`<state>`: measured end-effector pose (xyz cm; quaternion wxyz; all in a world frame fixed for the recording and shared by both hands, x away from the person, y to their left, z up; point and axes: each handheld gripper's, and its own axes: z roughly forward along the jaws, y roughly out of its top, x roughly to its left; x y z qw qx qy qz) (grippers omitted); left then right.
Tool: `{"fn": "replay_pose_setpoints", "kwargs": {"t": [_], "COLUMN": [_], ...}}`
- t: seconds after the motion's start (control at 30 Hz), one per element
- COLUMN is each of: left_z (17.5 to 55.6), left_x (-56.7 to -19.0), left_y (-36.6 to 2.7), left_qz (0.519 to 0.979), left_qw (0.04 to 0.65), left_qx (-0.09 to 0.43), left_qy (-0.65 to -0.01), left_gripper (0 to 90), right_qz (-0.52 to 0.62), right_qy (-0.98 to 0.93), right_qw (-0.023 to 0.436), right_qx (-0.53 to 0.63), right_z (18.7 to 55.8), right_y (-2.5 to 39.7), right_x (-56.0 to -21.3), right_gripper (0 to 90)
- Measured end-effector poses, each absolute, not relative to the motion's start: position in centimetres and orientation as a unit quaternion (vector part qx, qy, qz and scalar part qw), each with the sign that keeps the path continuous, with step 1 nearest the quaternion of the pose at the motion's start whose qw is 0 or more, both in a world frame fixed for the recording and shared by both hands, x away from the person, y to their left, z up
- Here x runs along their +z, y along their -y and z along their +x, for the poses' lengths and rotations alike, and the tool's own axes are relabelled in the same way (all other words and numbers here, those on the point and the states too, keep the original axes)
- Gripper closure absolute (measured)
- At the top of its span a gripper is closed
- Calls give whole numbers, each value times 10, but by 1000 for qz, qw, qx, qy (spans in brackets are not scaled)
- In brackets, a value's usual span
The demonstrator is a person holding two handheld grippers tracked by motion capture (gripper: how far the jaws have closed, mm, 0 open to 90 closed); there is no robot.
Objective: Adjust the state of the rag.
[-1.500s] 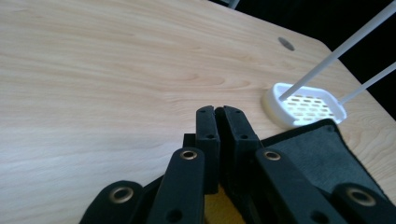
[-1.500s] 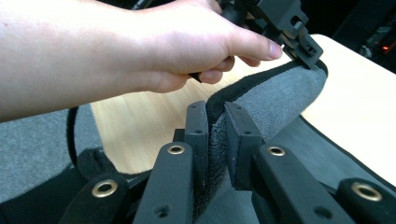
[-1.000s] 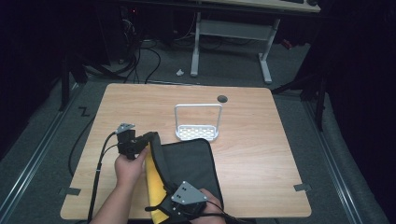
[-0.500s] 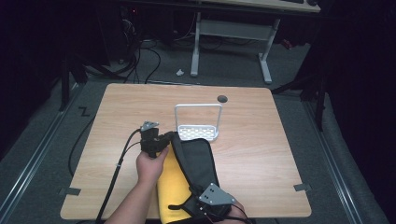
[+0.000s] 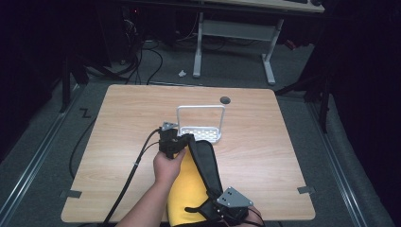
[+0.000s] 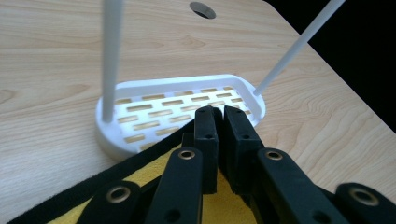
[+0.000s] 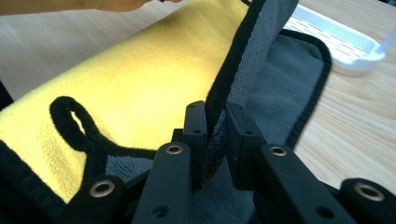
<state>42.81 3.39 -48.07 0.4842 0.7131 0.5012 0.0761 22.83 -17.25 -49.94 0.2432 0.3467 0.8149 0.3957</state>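
A towel (image 5: 201,163), yellow on one side, grey on the other, with black trim, lies on the near middle of the wooden table (image 5: 118,118). My left gripper (image 5: 176,139) is shut on the towel's far edge (image 6: 154,154), close to the white slotted rack (image 5: 201,130). My right gripper (image 5: 222,213) is shut on the near edge of the towel (image 7: 252,60), holding the fold up. The left gripper view shows the rack (image 6: 180,109) just beyond the jaws. The right gripper view shows a black hanging loop (image 7: 77,126) on the yellow side.
The rack has a tall white hoop handle (image 5: 201,108). A round cable hole (image 5: 225,100) sits near the table's far edge. A desk frame (image 5: 234,35) and cables stand on the floor beyond. A person's hand (image 5: 168,165) holds the left gripper.
My left gripper has moved to the right and away from me, drawing the towel's edge toward the rack. The right gripper shifted right along the near edge.
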Motion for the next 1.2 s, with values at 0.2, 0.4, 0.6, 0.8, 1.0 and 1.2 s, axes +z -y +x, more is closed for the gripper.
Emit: {"fn": "replay_pose_setpoints", "kwargs": {"t": [0.2, 0.4, 0.6, 0.8, 1.0, 1.2], "left_z": [429, 429, 423, 405, 379, 346], "left_x": [-482, -488, -486, -492, -502, -512], "left_y": [-20, -14, -22, -40, -68, -99], "left_qz": [718, 718, 721, 737, 750, 757], "left_qw": [483, 492, 496, 487, 476, 473], "left_qx": [73, 55, 59, 72, 69, 46], "left_qy": [-496, -488, -480, -464, -455, -447], "left_gripper": [817, 582, 557, 572, 592, 611], "right_qz": [362, 382, 395, 402, 405, 409], "right_qy": [-816, -798, -788, -782, -781, -782], "right_qw": [237, 253, 262, 263, 261, 256], "right_qx": [384, 392, 394, 397, 397, 395], "right_z": [227, 230, 235, 238, 241, 245], "right_y": [186, 191, 198, 202, 204, 208], "right_x": [-503, -502, -502, -502, -502, -504], "right_gripper": [748, 557, 547, 571, 590, 619]}}
